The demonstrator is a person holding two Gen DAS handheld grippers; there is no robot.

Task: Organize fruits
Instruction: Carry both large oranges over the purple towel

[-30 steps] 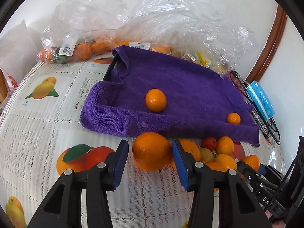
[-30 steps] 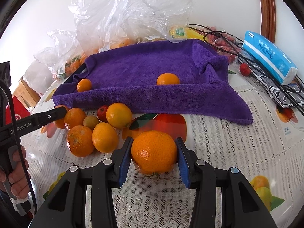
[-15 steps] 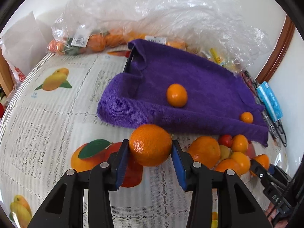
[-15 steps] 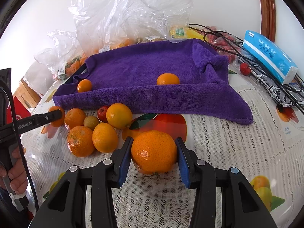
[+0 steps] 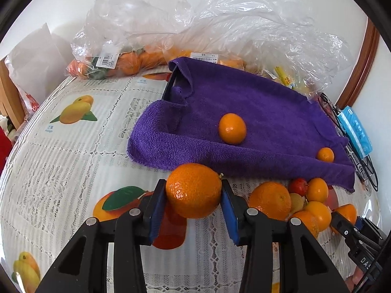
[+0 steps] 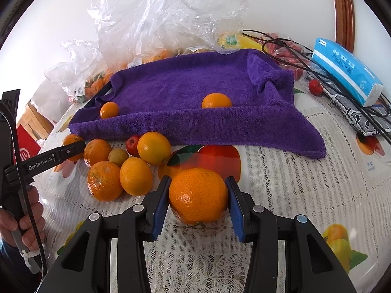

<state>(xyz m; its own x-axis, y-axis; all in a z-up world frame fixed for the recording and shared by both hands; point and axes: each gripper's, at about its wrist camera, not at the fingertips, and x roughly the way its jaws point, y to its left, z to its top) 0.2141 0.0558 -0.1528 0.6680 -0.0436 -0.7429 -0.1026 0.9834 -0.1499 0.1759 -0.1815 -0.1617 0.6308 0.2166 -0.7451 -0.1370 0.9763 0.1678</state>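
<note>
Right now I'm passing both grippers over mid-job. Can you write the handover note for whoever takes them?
Left gripper: its jaws have just been closing, shut on a large orange.
Right gripper: shut on another large orange, resting on the tablecloth.
Done: two small oranges lie on the purple towel.
Left: both gripped oranges, then the loose fruit pile in front of the towel.

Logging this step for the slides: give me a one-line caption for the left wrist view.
Left gripper clamps a large orange above the tablecloth, before a purple towel holding two small oranges.
</note>
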